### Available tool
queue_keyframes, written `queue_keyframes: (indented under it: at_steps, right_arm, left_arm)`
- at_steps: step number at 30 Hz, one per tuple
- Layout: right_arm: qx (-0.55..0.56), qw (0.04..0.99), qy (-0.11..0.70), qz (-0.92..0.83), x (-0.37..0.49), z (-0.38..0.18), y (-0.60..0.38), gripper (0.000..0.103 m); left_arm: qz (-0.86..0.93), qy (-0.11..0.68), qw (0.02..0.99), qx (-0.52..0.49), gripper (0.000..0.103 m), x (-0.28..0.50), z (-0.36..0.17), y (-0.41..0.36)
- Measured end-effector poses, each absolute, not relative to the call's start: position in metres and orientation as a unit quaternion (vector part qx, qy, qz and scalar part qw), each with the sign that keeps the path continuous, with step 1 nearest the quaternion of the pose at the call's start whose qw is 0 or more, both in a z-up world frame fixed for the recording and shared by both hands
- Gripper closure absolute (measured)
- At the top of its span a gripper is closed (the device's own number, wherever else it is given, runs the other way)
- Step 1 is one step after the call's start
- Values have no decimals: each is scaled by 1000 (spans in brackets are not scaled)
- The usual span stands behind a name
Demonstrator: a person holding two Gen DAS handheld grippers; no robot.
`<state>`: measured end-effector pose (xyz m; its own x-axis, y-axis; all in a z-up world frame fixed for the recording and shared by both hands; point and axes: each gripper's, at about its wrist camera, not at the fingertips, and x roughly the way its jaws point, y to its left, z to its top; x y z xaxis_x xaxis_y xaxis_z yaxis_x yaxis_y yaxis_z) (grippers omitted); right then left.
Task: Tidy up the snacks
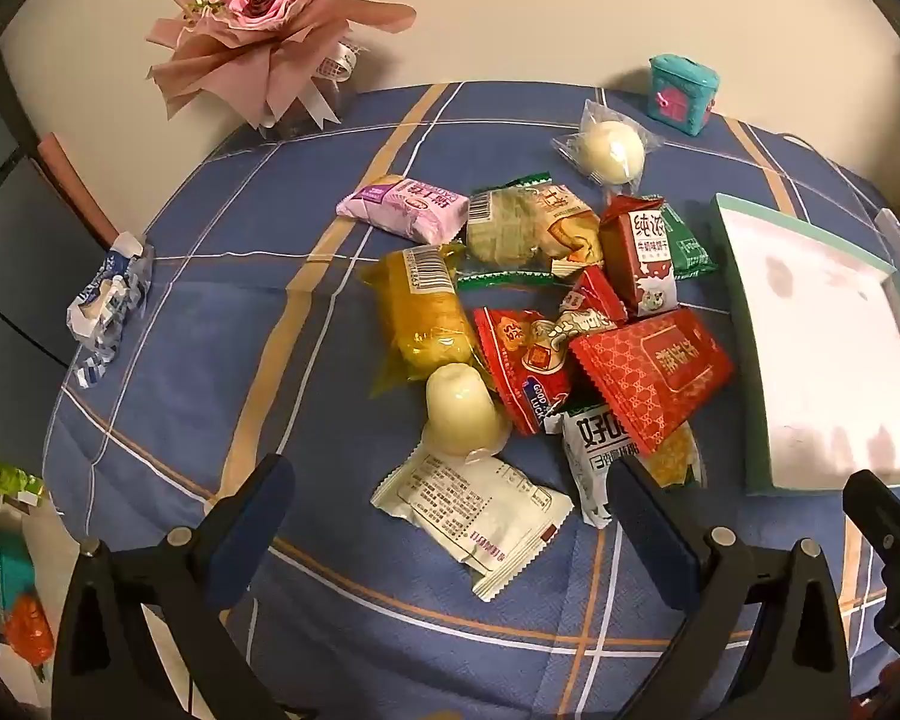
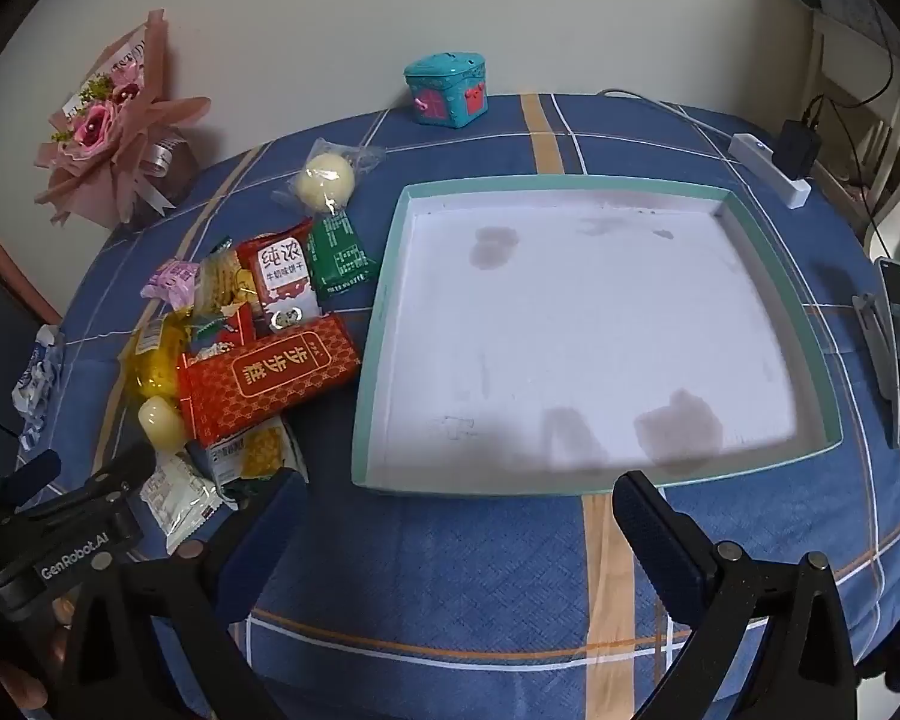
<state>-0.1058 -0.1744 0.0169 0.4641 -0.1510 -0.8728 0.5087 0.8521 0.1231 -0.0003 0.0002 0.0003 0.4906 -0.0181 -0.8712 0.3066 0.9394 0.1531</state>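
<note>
Left gripper [image 1: 450,516]: hovering with jaws spread wide, gripping nothing, tilting down over the near edge of the snack pile [image 1: 528,324]. Lying just ahead of its fingers: a white sachet [image 1: 474,516] printed side up, and beyond that a pale jelly cup [image 1: 459,414] resting against a yellow packet [image 1: 420,306]. Spreading further out: a red patterned packet [image 1: 651,378], a red milk-biscuit pack [image 1: 645,255], a green packet [image 1: 690,246], a pink packet [image 1: 405,210] and, a little apart at the back, a round pale bun in clear wrap [image 1: 609,150].

Right gripper [image 2: 456,516]: likewise hanging wide open and empty, pointing down at the near rim of the teal-edged tray [image 2: 480,483]. Holding no snacks, that tray, showing only a stained white floor. Sitting just left of the tray on the blue plaid tablecloth [image 2: 450,570]: the whole pile, with the red patterned packet almost touching the tray's left wall.

Standing farther back near the wall: a small teal box [image 2: 447,90] and a pink bouquet [image 2: 114,120].
</note>
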Motion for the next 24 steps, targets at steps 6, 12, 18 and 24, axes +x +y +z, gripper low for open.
queue_keyframes:
  at_steps: [6, 12, 18, 24]
  right_arm:
    - [186, 835, 481, -192, -104, 16, -172, 0]
    - [182, 841, 472, -191, -100, 16, -170, 0]
    - [179, 840, 477, -187, -99, 14, -171, 0]
    - [171, 839, 481, -186, -98, 13, -170, 0]
  left_arm:
    - [-106, 491, 852, 145, 0, -2, 3, -5]
    - [-116, 484, 857, 134, 0, -3, 6, -1]
    - [-114, 485, 857, 136, 0, -3, 7, 1]
    - [-107, 487, 856, 136, 0, -3, 5, 1]
